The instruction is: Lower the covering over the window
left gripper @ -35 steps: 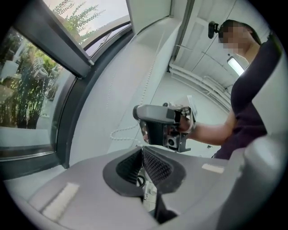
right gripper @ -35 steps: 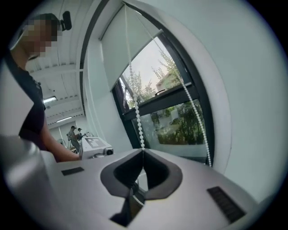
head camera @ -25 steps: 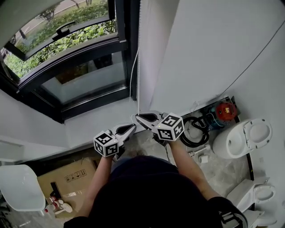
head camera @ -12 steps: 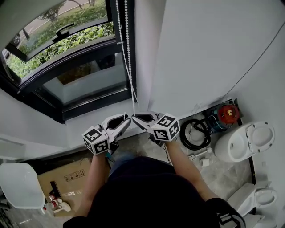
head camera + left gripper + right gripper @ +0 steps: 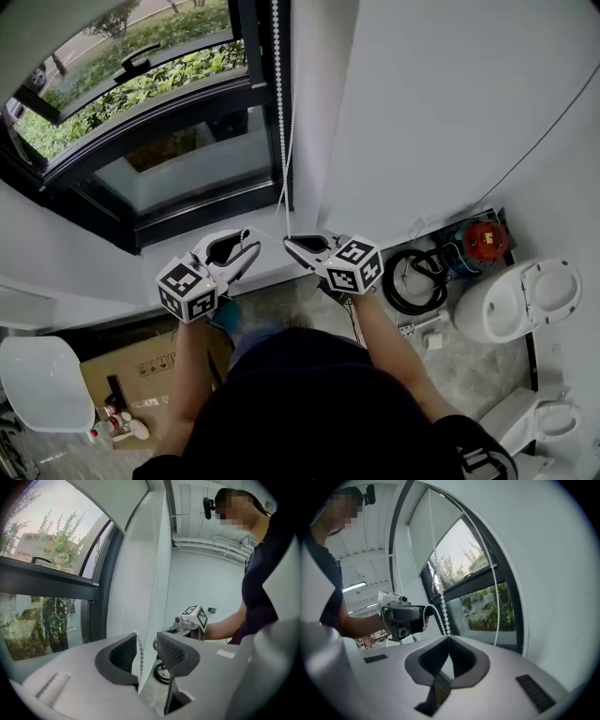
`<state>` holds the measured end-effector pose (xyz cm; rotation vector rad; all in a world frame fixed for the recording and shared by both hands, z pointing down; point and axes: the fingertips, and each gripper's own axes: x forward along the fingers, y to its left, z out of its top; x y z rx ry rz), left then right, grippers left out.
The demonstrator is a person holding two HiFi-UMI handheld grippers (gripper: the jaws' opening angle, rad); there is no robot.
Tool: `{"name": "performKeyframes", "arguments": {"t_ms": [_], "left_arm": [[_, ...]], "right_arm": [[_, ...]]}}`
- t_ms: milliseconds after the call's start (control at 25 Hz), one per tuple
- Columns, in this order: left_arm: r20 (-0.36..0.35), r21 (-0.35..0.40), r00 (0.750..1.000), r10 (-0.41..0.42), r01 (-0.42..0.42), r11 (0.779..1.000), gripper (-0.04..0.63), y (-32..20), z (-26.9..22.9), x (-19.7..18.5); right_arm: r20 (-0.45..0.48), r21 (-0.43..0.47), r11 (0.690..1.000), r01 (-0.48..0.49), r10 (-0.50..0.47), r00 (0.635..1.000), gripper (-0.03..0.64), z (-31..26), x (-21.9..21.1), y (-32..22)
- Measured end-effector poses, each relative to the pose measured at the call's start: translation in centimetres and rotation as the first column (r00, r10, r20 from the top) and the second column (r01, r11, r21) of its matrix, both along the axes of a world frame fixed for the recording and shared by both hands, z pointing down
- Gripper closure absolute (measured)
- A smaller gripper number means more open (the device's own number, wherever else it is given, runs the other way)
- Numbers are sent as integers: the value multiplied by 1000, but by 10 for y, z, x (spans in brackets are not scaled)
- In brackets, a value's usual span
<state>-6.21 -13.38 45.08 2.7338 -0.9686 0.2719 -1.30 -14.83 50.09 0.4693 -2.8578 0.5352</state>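
Note:
A white bead chain [image 5: 279, 112] hangs down the dark window frame [image 5: 187, 112] beside the white wall. My right gripper [image 5: 289, 243] is shut on the chain's lower end, and in the right gripper view the beads [image 5: 442, 611] run up from its closed tips [image 5: 449, 637]. A second strand [image 5: 495, 597] hangs further right. My left gripper [image 5: 251, 246] sits just left of the right one. Its jaws have just been opening and stand apart [image 5: 147, 639]. The chain [image 5: 139, 651] passes loosely between them, along the left pad. A pale roller blind [image 5: 440, 531] covers the window's upper part.
The person's arms [image 5: 384, 328] reach forward below me. Right of them on the floor are a coiled black hose [image 5: 412, 277], a red device [image 5: 480, 240] and white toilet bowls [image 5: 520, 295]. A cardboard box [image 5: 141, 370] and a white seat [image 5: 42, 394] lie at lower left.
My left gripper has opened, let go of the bead chain, and shifted left and upward. The right gripper has stayed put, still gripping the chain.

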Motion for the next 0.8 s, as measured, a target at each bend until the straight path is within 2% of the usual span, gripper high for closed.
{"name": "performKeyframes", "arguments": {"t_ms": [120,200,360,520,600,720,800], "left_arm": [[-34,35,996,-86,87,996,465,-6,-8,-12],[-71,67,991,-110,114,991,462,-9,-20,-13],[-149,112,986,-72,89,990,462,-10,-49,-1],[-184,152,983,-17,46,987,462,-12,-74,22],[-192,169,981,18,15,986,462,-14,-82,34],[-209,179,976,58,-20,984,462,-15,-90,48],[-211,181,974,83,-45,982,462,-16,-91,57]], "right_arm": [[-9,1,1000,9,-9,1000,603,1,0,0],[-15,-1,1000,18,-18,1000,603,3,0,1],[-10,-7,999,33,-33,999,603,6,-2,4],[-23,2,998,71,-71,997,603,6,-4,8],[-60,15,996,90,-89,994,603,12,-3,12],[-185,24,991,135,-129,974,603,36,0,24],[-195,2,991,136,-133,972,604,48,5,32]]}}
